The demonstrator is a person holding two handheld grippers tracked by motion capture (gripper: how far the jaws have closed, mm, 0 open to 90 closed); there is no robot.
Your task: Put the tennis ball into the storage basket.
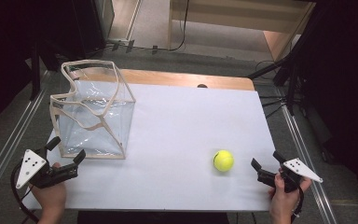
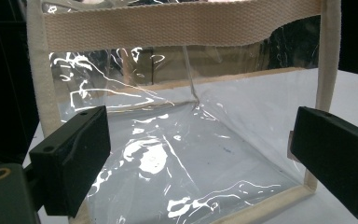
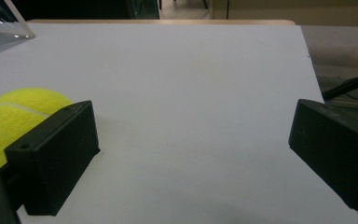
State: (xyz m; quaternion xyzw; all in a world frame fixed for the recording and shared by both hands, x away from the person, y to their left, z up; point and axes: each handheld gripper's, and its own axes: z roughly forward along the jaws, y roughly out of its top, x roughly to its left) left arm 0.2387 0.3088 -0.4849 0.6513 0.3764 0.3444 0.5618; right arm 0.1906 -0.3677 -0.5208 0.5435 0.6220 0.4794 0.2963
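Two hands hold grippers at the table's near edge. Left gripper, jaws apart, faces a clear bag. Right gripper, also spread, sits beside a tennis ball. Nudged off-centre, the ball would probably roll away.

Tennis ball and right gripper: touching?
Apart. The high view shows bare white table between the ball and the right gripper, whose open jaws hold nothing.
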